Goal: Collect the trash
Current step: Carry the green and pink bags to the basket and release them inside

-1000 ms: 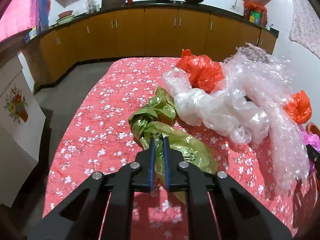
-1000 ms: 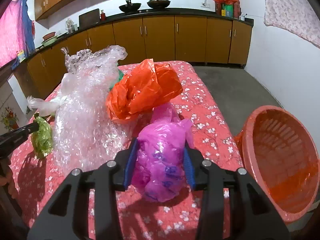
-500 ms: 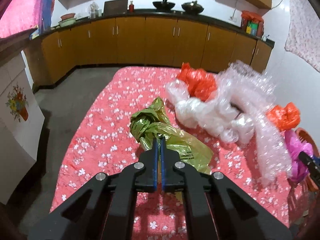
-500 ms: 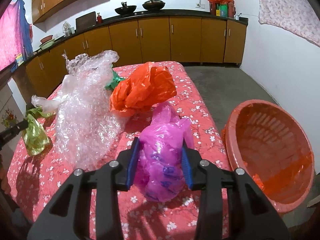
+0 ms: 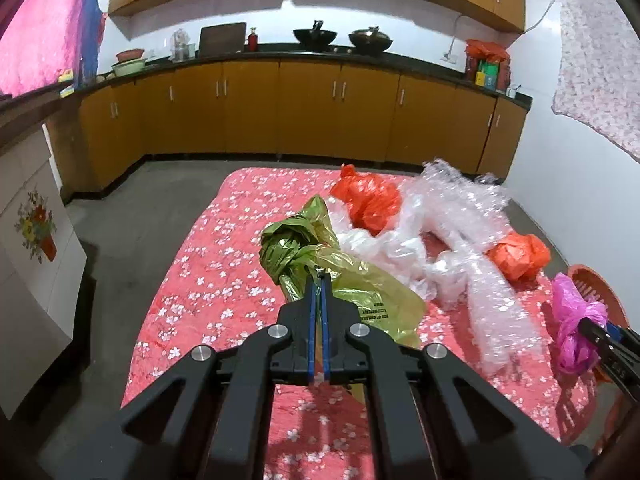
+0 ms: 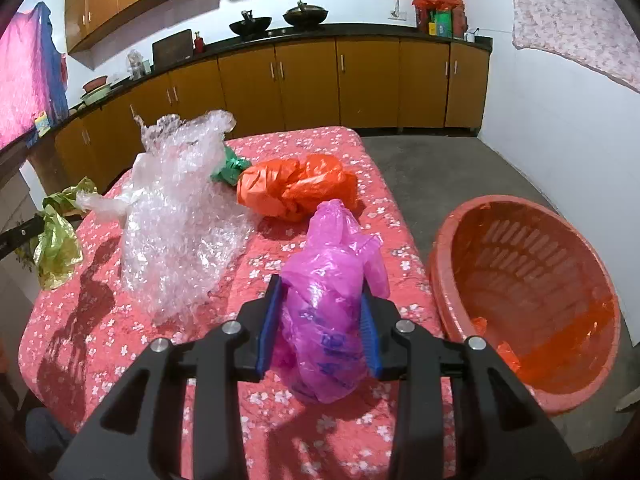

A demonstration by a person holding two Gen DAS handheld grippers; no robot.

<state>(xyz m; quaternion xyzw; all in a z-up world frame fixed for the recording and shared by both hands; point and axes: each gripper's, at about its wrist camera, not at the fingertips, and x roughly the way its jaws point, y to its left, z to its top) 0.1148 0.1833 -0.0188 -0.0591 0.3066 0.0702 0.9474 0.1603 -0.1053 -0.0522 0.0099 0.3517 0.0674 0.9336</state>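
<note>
My left gripper (image 5: 319,280) is shut on a crumpled olive-green plastic bag (image 5: 304,248) and holds it above the red flowered table (image 5: 208,280); the bag also shows in the right wrist view (image 6: 56,232). My right gripper (image 6: 320,292) is shut on a pink plastic bag (image 6: 332,280), held above the table's right edge; it also shows in the left wrist view (image 5: 576,328). An orange basket (image 6: 528,292) stands on the floor right of the table. Bubble wrap (image 6: 180,208), an orange bag (image 6: 296,188) and a white bag (image 5: 384,252) lie on the table.
A second orange bag (image 5: 520,254) lies near the table's right side. A small green bag (image 6: 228,168) sits behind the bubble wrap. Brown kitchen cabinets (image 5: 304,108) line the far wall. A white cabinet (image 5: 28,248) stands left of the table.
Both grippers have risen and drawn back from the table, lifting the green bag and the pink bag. The left jaws closed tighter on the green bag.
</note>
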